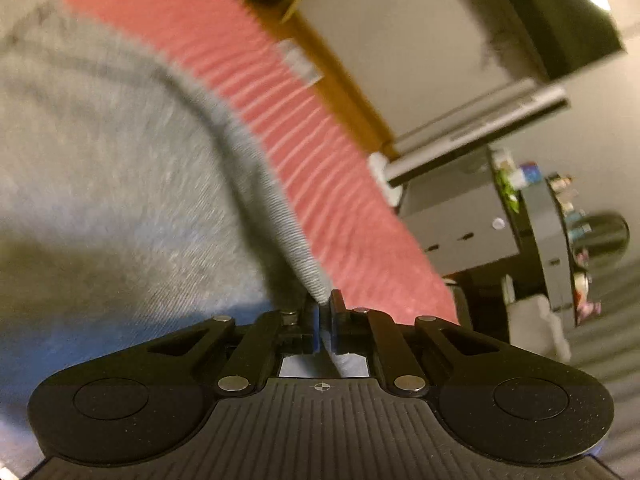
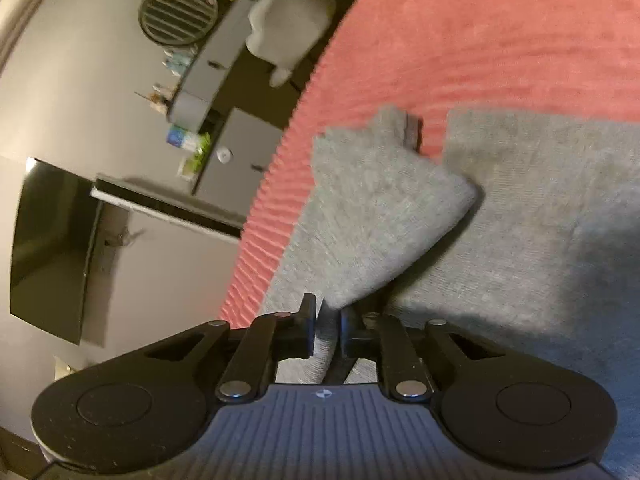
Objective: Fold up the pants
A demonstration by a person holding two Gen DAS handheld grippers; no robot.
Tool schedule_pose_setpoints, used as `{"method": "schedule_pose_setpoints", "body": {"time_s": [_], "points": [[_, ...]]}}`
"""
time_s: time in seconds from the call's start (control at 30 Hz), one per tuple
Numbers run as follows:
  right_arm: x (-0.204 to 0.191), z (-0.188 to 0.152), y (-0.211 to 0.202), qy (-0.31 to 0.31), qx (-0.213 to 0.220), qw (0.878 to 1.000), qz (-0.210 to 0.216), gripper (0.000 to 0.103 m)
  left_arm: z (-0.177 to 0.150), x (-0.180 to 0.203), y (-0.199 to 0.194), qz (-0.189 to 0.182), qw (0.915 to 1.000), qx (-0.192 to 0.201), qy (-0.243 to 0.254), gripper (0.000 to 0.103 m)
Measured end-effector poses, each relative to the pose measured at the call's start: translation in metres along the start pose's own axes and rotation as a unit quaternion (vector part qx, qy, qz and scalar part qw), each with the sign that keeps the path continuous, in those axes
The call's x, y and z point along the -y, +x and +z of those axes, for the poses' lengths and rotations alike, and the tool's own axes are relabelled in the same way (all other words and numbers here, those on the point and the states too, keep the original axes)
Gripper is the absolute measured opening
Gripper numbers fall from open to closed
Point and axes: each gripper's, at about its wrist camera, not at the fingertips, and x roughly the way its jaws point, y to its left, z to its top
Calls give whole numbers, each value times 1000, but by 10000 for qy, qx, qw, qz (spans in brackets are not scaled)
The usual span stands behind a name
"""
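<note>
Grey knit pants (image 1: 108,184) lie on a red ribbed bedspread (image 1: 304,128). My left gripper (image 1: 326,308) is shut on the ribbed hem of the pants, which runs up and left from the jaws. In the right wrist view the pants (image 2: 540,232) spread over the red bedspread (image 2: 500,40), with a lifted fold (image 2: 376,216) rising from my right gripper (image 2: 328,320). The right gripper is shut on that fold of grey fabric. Both views are blurred.
Beyond the bed edge stand a grey cabinet (image 1: 460,216), a dark shelf with small items (image 1: 560,216) and a black TV screen (image 2: 52,248). A round vent (image 2: 178,12) shows on the wall. A wooden bed frame (image 1: 332,64) borders the bedspread.
</note>
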Motion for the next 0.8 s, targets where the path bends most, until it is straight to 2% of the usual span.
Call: {"method": "schedule_pose_setpoints", "body": {"time_s": [0.07, 0.17, 0.27, 0.33, 0.4, 0.47, 0.57, 0.63, 0.67, 0.7, 0.73, 0.8], "points": [[-13, 1, -11, -289, 74, 9995, -80, 5, -7, 13, -31, -191, 9990, 174, 364, 6], [-34, 5, -54, -547, 360, 9975, 256, 5, -23, 22, -89, -574, 9954, 382, 669, 6], [-36, 9, -110, -643, 632, 9944, 543, 5, -54, 8, -153, -946, 9918, 460, 721, 6], [-24, 10, -148, -606, 712, 9935, 654, 5, -87, -10, -191, -1019, 9911, 415, 752, 6], [-8, 8, -184, -711, 828, 9915, 707, 5, -121, -32, -213, -905, 9926, 341, 727, 7], [9, 3, -202, -804, 810, 9924, 461, 5, -154, -65, -221, -698, 9965, 160, 442, 7], [48, -9, -202, -582, 489, 9971, -91, 5, -182, -112, -212, -216, 9993, -139, -285, 7], [71, -17, -191, -487, 267, 9974, -458, 5, -186, -125, -208, 238, 9984, -136, -485, 3], [81, -22, -185, -408, 203, 9969, -643, 5, -184, -127, -211, 337, 9980, -33, -535, 4], [89, -26, -181, -355, 182, 9963, -758, 7, -177, -128, -215, 328, 9979, 159, -534, 9], [96, -30, -177, -272, 167, 9966, -766, 10, -169, -127, -218, 459, 9969, 412, -491, 27], [105, -33, -173, -48, 190, 9974, -695, 11, -154, -128, -221, 821, 9929, 791, -339, 55]]}}
